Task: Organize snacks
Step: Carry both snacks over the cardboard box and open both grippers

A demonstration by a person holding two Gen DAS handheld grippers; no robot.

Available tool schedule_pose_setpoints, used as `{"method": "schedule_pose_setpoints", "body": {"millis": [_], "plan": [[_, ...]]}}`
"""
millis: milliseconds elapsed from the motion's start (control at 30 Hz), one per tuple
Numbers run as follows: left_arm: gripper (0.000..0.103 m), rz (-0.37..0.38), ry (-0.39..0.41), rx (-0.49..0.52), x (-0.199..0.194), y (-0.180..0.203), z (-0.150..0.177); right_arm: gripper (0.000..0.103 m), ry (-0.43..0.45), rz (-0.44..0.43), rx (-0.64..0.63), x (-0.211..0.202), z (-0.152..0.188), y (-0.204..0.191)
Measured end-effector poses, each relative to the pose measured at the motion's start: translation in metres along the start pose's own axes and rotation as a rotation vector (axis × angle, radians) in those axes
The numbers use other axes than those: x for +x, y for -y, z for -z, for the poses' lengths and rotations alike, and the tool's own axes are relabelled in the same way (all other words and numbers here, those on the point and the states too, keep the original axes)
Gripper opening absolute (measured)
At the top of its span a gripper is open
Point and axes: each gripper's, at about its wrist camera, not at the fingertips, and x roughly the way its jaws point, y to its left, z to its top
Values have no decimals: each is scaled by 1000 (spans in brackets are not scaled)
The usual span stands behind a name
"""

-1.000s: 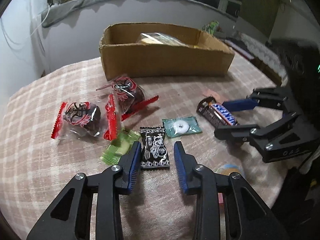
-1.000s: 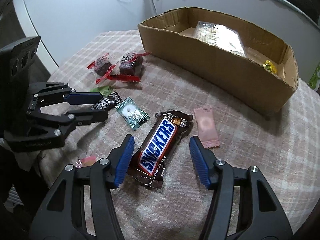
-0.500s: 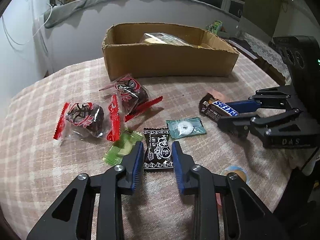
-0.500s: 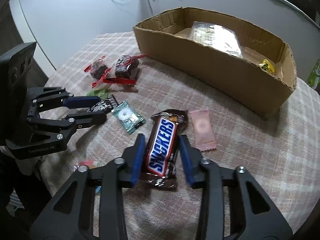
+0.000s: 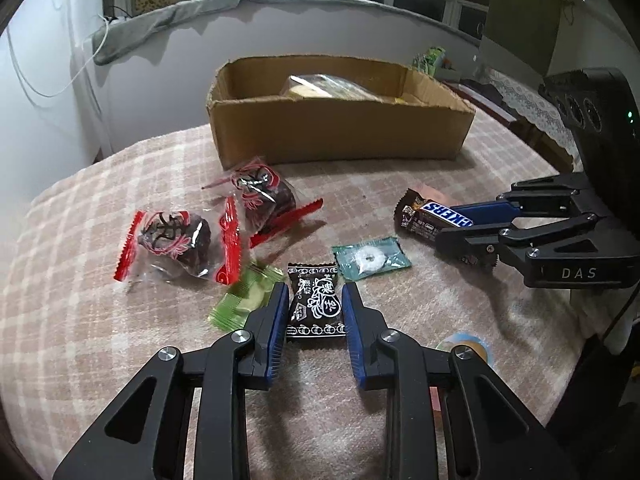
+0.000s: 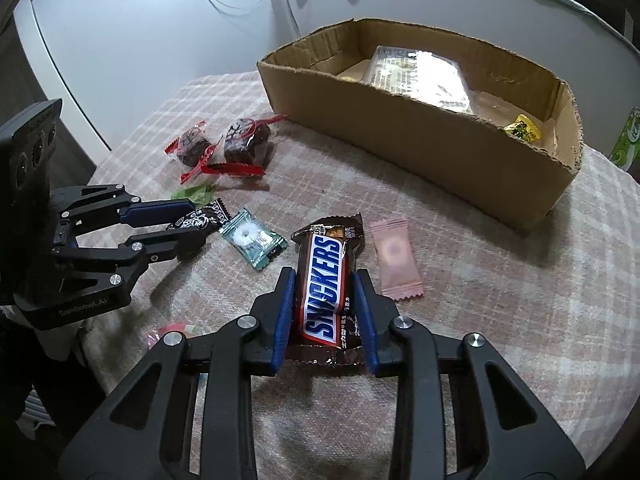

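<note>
My left gripper (image 5: 315,294) is shut on a small black candy packet (image 5: 316,306) lying on the checked cloth; it also shows in the right wrist view (image 6: 188,226). My right gripper (image 6: 325,280) is shut on a Snickers bar (image 6: 326,284), which also shows in the left wrist view (image 5: 434,218). A cardboard box (image 5: 340,140) stands at the back and holds a clear bag of snacks (image 6: 420,72) and a yellow candy (image 6: 522,128).
Two red-edged dark cakes (image 5: 176,240) (image 5: 264,196), a green packet (image 5: 244,300) and a teal mint packet (image 5: 370,258) lie near the left gripper. A pink packet (image 6: 396,258) lies right of the Snickers. Round candies (image 5: 466,346) lie at the table's near edge.
Both grippers have closed: the left on the black candy packet, the right on the Snickers bar. The right gripper has turned the bar more upright in its view.
</note>
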Motion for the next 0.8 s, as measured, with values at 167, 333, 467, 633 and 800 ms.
{"method": "schedule_pose_setpoints", "body": {"millis": [167,333,467,633,800], "plan": [[25,5,31,-11,-8,-1,-4,30,36,-5,-5,-12,-1,-2],[25,28,72,-41,-19,-6,-13,30,79,1,-8,-27,-8,-2],[25,30,129,-67,-30,-13,-34,30,152,47,-10,-48,-23,4],[25,0,233,-71,-46,-15,-73,30,225,89,-8,-67,-45,9],[25,-16,279,-68,-44,-14,-103,30,271,111,7,-80,-66,17]]}}
